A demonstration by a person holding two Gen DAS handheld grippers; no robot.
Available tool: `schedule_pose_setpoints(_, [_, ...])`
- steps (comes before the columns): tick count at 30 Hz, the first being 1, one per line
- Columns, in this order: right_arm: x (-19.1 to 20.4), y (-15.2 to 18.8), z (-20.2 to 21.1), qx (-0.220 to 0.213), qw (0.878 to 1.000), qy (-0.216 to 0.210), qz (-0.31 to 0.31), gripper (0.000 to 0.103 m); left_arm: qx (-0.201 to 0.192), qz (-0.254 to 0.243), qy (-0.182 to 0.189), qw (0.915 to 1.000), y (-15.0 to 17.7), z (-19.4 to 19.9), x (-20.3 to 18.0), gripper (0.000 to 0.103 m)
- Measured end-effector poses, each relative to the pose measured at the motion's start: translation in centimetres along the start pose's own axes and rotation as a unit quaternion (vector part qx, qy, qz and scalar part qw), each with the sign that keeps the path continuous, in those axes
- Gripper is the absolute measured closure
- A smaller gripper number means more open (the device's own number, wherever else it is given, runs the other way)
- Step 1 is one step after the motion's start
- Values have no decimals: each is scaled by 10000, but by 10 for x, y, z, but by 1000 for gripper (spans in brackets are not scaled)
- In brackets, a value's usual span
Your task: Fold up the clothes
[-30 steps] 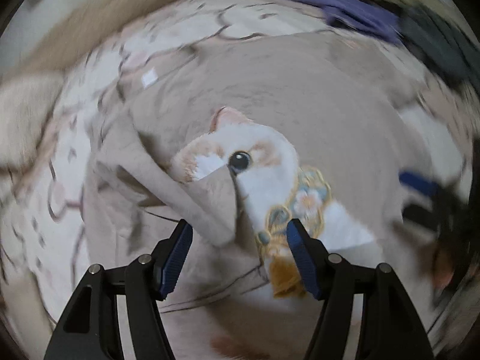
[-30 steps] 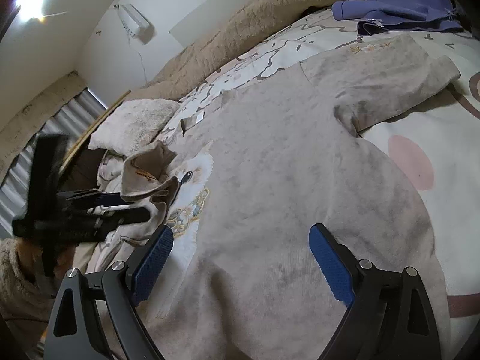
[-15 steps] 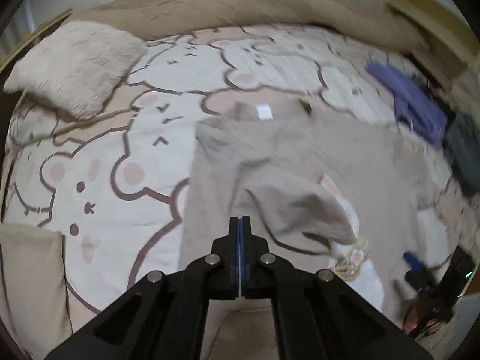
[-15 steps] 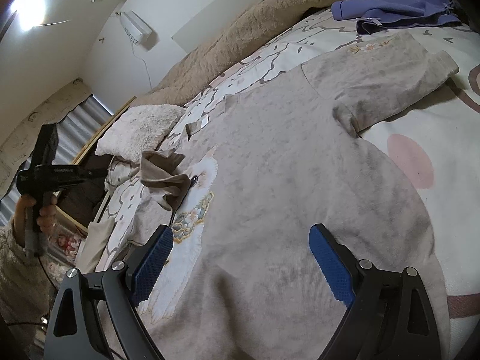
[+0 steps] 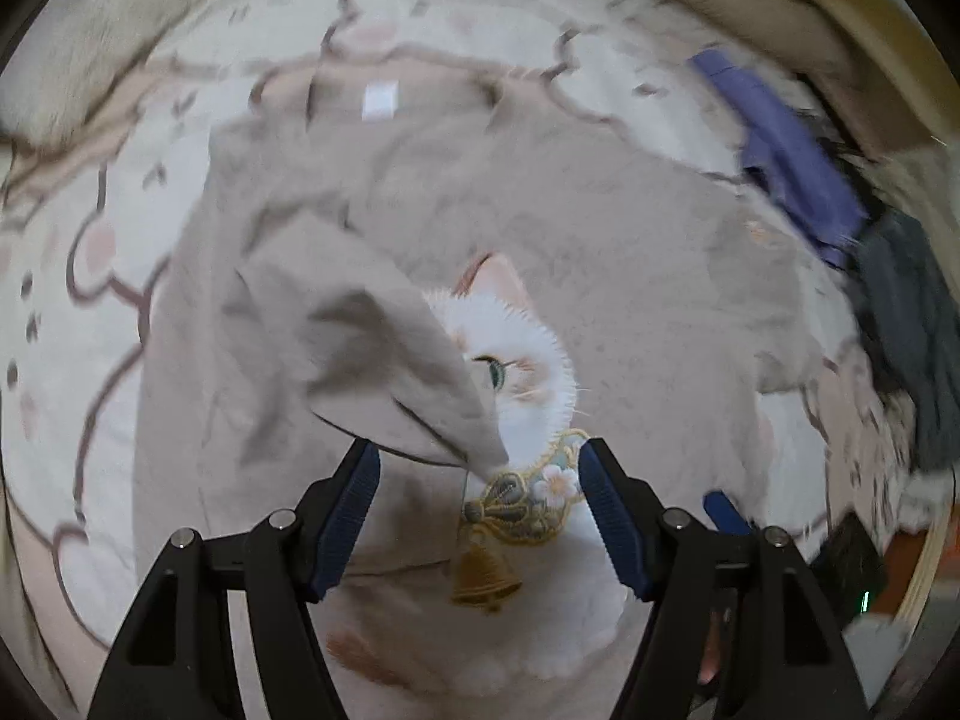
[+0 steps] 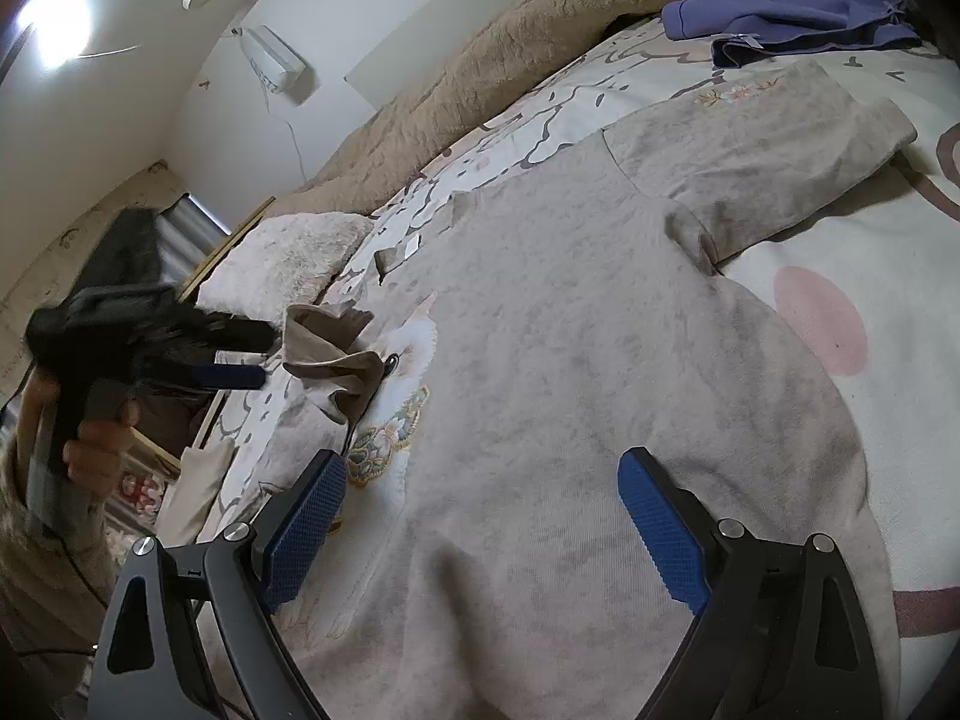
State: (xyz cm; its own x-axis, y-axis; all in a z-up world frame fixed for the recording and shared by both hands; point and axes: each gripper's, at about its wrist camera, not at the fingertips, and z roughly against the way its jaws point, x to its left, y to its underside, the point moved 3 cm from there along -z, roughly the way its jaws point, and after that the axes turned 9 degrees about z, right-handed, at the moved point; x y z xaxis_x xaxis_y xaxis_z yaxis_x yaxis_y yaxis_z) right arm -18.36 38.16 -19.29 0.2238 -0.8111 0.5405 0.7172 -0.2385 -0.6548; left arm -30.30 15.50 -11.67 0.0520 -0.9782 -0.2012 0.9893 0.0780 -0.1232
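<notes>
In the left wrist view the left gripper [image 5: 479, 480] stands wide open with nothing between its blue pads. Just beyond the tips, toward 12 o'clock, lies the cuff of the folded-in beige sleeve [image 5: 384, 360], draped across the chest of the beige knit sweatshirt with a white cat print [image 5: 600, 228]. The sleeve's end points to 5 o'clock and partly covers the cat's face; that placement reads as the first inward fold, so the open jaws probably mean the sleeve is let go. Below the cuff, between the fingers, show the cat's embroidered collar and gold bell [image 5: 483, 576].

In the right wrist view the right gripper [image 6: 480, 534] is likewise spread wide and holds nothing, hovering over the sweatshirt's lower body, which spreads away toward 12 o'clock. The other sleeve [image 6: 762, 144] lies flat and extended at 1 o'clock, not yet folded; it seems the right hand's next target. Farther out, at 10 o'clock, sits a fluffy cream pillow [image 6: 288, 252]. Farthest, at 1 o'clock, a purple garment [image 6: 780, 18] rests on the bear-patterned bed sheet [image 6: 888, 276], against a tan plush blanket [image 6: 540, 48].
</notes>
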Motion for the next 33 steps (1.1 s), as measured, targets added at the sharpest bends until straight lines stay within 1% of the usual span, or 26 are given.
schedule_pose_setpoints(2, [-1, 0, 1, -26, 10000, -36, -19, 11, 83, 80, -238, 9997, -5, -10, -6, 35])
schedule_pose_setpoints(3, [-1, 0, 1, -39, 10000, -55, -28, 11, 62, 81, -371, 9993, -7, -13, -7, 39])
schedule_pose_setpoints(4, [-2, 0, 2, -53, 10000, -73, -38, 11, 15, 75, -479, 9988, -10, -15, -8, 46])
schedule_pose_setpoints(6, [-2, 0, 3, -76, 9999, -106, -54, 11, -7, 81, -552, 9984, -12, -17, -1, 97])
schedule_pose_setpoints(7, [-2, 0, 3, -86, 9999, -121, -62, 11, -10, 86, -578, 9983, -13, -18, 3, 100])
schedule_pose_setpoints(8, [-2, 0, 3, -96, 9998, -135, -69, 11, -49, 44, -599, 9982, -13, -16, 7, 100])
schedule_pose_setpoints(10, [-2, 0, 3, -104, 9998, -147, -75, 11, -169, -209, -715, 9971, -10, -5, 21, 100])
schedule_pose_setpoints(12, [-2, 0, 3, -110, 9998, -153, -81, 11, -421, -374, -993, 9935, -13, 18, 46, 100])
schedule_pose_setpoints(14, [-2, 0, 3, -111, 9998, -153, -86, 11, -748, -496, -1360, 9866, -20, 44, 75, 100])
schedule_pose_setpoints(15, [-2, 0, 3, -109, 9998, -149, -86, 11, -990, -525, -1649, 9799, -27, 59, 93, 100])
schedule_pose_setpoints(16, [-1, 0, 3, -107, 9998, -146, -86, 11, -1256, -552, -1995, 9702, -37, 75, 113, 100])
schedule_pose_setpoints(17, [-1, 0, 3, -105, 9998, -142, -85, 11, -1523, -579, -2355, 9581, -48, 89, 133, 100])
schedule_pose_setpoints(18, [-1, -1, 3, -107, 9998, -144, -86, 11, -1787, -606, -2711, 9439, -59, 104, 153, 100])
schedule_pose_setpoints(21, [-1, -1, 3, -113, 9998, -152, -87, 11, -2225, -545, -3639, 9028, -95, 114, 210, 100])
schedule_pose_setpoints(22, [-1, -1, 3, -114, 9998, -155, -88, 11, -2255, -452, -3838, 8943, -106, 112, 229, 100])
schedule_pose_setpoints(23, [-2, 0, 3, -113, 9998, -154, -87, 11, -2166, -264, -3915, 8939, -116, 103, 250, 99])
schedule_pose_setpoints(25, [-1, -1, 3, -112, 9998, -150, -84, 11, -1915, 166, -3971, 8974, -131, 81, 293, 97])
schedule_pose_setpoints(26, [-1, -1, 3, -112, 9998, -148, -84, 11, -1791, 373, -3976, 8991, -136, 67, 312, 96])
schedule_pose_setpoints(28, [-1, -1, 2, -110, 9998, -146, -83, 11, -1619, 685, -3907, 9036, -140, 40, 339, 95])
schedule_pose_setpoints(30, [-2, -1, 2, -110, 9998, -146, -79, 11, -1511, 821, -3769, 9101, -140, 20, 354, 94])
schedule_pose_setpoints(31, [-2, -1, 2, -102, 9998, -140, -79, 11, -1483, 809, -3738, 9120, -140, 11, 358, 93])
schedule_pose_setpoints(32, [-2, -2, 1, -93, 9998, -133, -79, 11, -1479, 747, -3775, 9111, -140, 6, 362, 88])
schedule_pose_setpoints(33, [-2, -2, 1, -84, 9999, -126, -79, 11, -1501, 717, -3838, 9083, -139, 4, 366, 81])
